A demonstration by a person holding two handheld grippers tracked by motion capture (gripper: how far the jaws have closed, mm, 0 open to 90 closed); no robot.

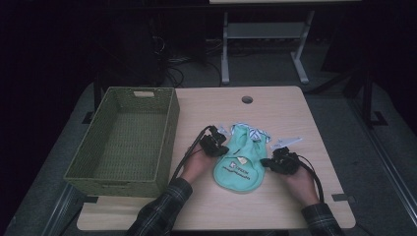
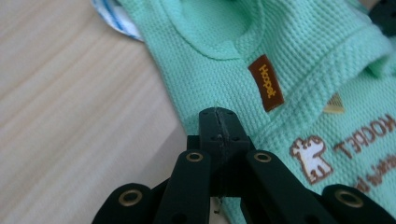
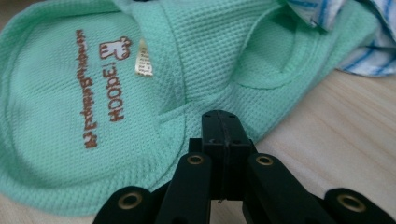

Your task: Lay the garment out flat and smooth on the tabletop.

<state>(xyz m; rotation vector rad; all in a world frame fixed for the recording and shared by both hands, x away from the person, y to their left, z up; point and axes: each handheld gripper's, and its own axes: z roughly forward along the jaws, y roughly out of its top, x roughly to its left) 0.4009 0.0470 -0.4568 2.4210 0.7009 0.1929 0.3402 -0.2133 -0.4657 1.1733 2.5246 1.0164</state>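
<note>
A small mint-green garment with brown lettering lies flat on the wooden table. In the left gripper view the garment carries a brown sewn label. My left gripper is shut, its tips at the garment's left edge, above the weave. My right gripper is shut too, with its tips at the right edge of the garment near a sleeve hem. I see no fabric between either pair of jaws.
A green woven basket stands empty at the table's left. A blue-and-white striped cloth pokes out beyond the garment's far end, with a white paper tag to the right. A round cable hole sits near the far edge.
</note>
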